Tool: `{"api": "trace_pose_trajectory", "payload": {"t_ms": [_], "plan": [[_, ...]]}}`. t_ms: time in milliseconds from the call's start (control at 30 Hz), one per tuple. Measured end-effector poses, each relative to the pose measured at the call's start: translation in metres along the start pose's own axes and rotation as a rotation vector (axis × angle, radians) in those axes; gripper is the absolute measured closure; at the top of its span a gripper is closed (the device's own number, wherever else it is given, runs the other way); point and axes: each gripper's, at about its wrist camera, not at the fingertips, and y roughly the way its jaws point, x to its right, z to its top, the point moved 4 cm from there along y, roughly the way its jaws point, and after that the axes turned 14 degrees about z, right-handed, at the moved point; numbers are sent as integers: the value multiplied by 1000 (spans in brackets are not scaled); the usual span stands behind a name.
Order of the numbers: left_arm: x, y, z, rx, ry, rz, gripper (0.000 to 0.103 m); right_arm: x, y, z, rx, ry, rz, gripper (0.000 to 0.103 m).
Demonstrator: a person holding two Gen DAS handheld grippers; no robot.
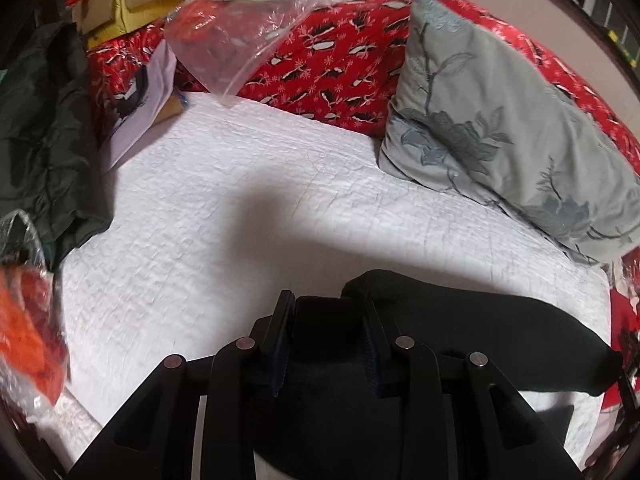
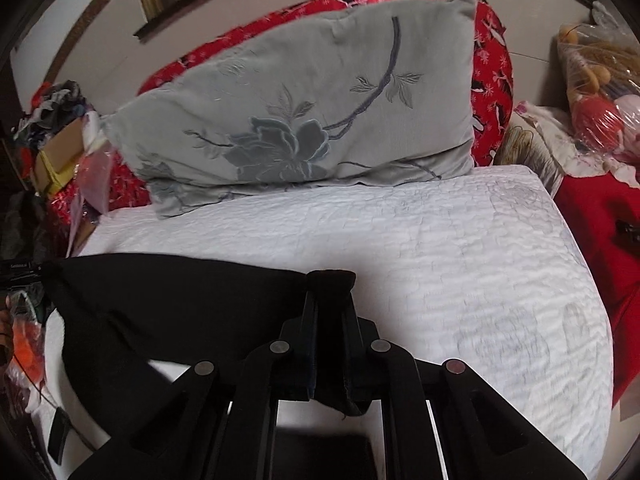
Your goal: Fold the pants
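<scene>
The black pants [image 1: 500,340] are held up over the white quilted bed [image 1: 240,200]. My left gripper [image 1: 326,308] is shut on one bunched end of the pants, and the cloth stretches away to the right. In the right wrist view my right gripper [image 2: 330,288] is shut on the other end of the pants [image 2: 180,300], and the cloth stretches left toward the other gripper. The pants hang between the two grippers, a little above the bed [image 2: 460,260]. The part below the grippers is hidden.
A grey flowered pillow [image 1: 500,120] [image 2: 300,112] leans on a red patterned cushion [image 1: 340,72] at the bed's far side. A clear plastic bag [image 1: 236,36], boxes [image 1: 132,0] and dark clothing [image 1: 44,140] lie at the left. Red cloth [image 2: 600,220] and bagged items [image 2: 600,80] lie at the right.
</scene>
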Motion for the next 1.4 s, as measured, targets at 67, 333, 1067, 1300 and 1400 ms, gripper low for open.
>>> {"api": "trace_pose_trajectory", "payload": {"t_ms": [67,333,1067,1300,1400], "plan": [[-7,-12,-19,-12,8,-22,74,-3,-10,-12,5,1,9,94],[-45,-33,-90,-42,3,-64,75,-8,-46,-84,-1,14,50,94],[-94,-58,-170,-125,-141,-247,25,-11,-95,-137,-39,221,139,65],[-69,-19,-162,-227,-161,-243,25,-11,-30,-127,-77,543,287,65],[-71,1,-154,-268,-197,-244,25,-4,-8,-122,-87,653,268,64]]}}
